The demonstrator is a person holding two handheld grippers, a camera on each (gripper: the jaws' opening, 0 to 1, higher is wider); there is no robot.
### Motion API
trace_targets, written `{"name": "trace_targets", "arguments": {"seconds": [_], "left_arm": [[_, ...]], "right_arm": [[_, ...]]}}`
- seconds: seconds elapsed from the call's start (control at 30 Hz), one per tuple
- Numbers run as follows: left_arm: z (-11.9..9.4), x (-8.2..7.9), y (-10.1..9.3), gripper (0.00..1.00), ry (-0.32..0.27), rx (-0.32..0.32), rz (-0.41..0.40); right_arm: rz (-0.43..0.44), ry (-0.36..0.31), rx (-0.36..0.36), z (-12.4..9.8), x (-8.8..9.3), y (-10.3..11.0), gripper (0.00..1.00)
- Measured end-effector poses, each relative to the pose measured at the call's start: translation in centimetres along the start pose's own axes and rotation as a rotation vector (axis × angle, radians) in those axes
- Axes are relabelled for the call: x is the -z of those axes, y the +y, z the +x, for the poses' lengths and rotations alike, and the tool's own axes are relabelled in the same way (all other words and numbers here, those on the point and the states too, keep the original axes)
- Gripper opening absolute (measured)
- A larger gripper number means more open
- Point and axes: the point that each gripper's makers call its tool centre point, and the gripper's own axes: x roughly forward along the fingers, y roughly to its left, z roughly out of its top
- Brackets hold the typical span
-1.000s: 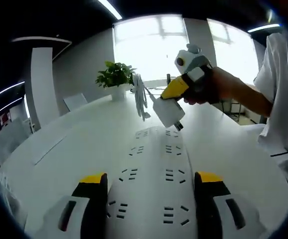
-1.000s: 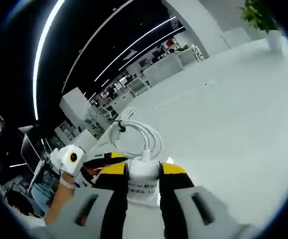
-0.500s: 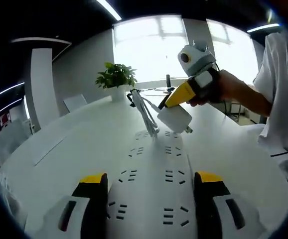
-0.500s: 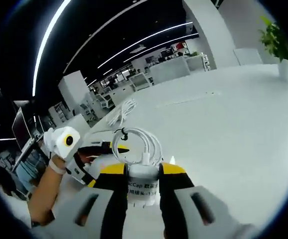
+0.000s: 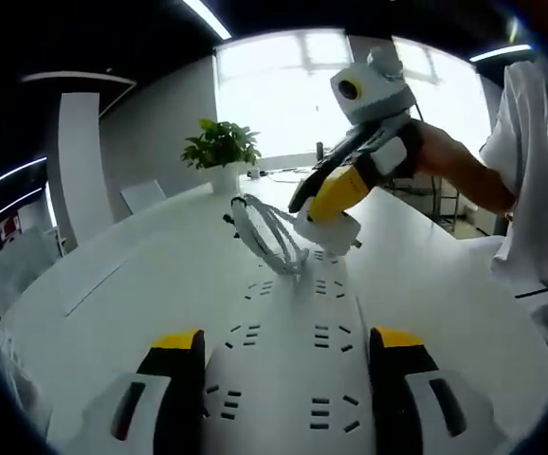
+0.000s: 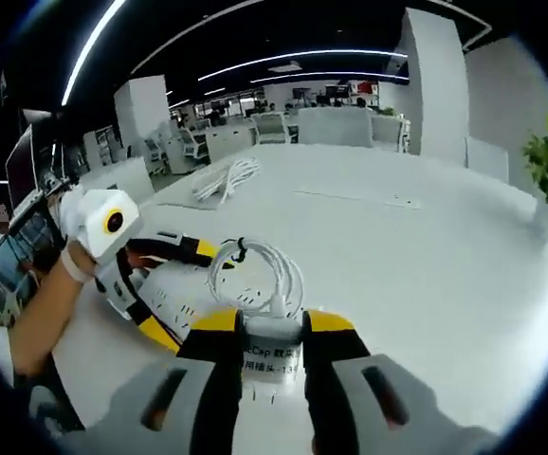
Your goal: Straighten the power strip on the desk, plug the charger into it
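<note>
Right jaws (image 6: 272,327) clamp charger (image 6: 272,355), left jaws (image 5: 283,355) spread astride power strip (image 5: 288,379), desk (image 5: 141,275).

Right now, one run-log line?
left gripper: astride power strip | right gripper: shut on charger, over far sockets | unplugged

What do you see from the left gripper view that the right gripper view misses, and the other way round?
The left gripper view alone gives the bright windows and the socket slots of the power strip, which lies between the left gripper jaws. The right gripper view alone gives the printed label on the charger, a loose white cable bundle farther off, and rows of office desks. Both share the white desk, the charger with its coiled cable, the right gripper clamping it, and the potted plant.
</note>
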Motion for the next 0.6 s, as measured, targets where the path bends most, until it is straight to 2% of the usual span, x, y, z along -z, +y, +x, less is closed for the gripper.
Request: {"name": "trace_targets", "arguments": {"seconds": [0.03, 0.07, 0.1, 0.13, 0.3, 0.6], "left_arm": [[0.02, -0.02, 0.00, 0.72, -0.001, 0.000, 0.000], [0.02, -0.02, 0.01, 0.72, -0.001, 0.000, 0.001], [0.04, -0.01, 0.02, 0.72, 0.000, -0.001, 0.001], [0.04, -0.03, 0.01, 0.72, -0.001, -0.001, 0.001], [0.06, -0.02, -0.01, 0.72, 0.001, -0.001, 0.001], [0.08, -0.04, 0.01, 0.72, 0.001, -0.001, 0.001]], "right_arm": [[-0.014, 0.005, 0.005, 0.29, -0.10, 0.27, 0.24], [-0.045, 0.046, 0.003, 0.52, 0.47, 0.39, 0.24], [-0.037, -0.012, 0.028, 1.14, -0.46, 0.46, 0.24], [-0.046, 0.021, 0.020, 0.98, 0.04, 0.60, 0.24], [-0.040, 0.019, 0.012, 0.79, -0.19, 0.29, 0.24], [-0.094, 0.036, -0.010, 0.92, -0.11, 0.36, 0.25]]}}
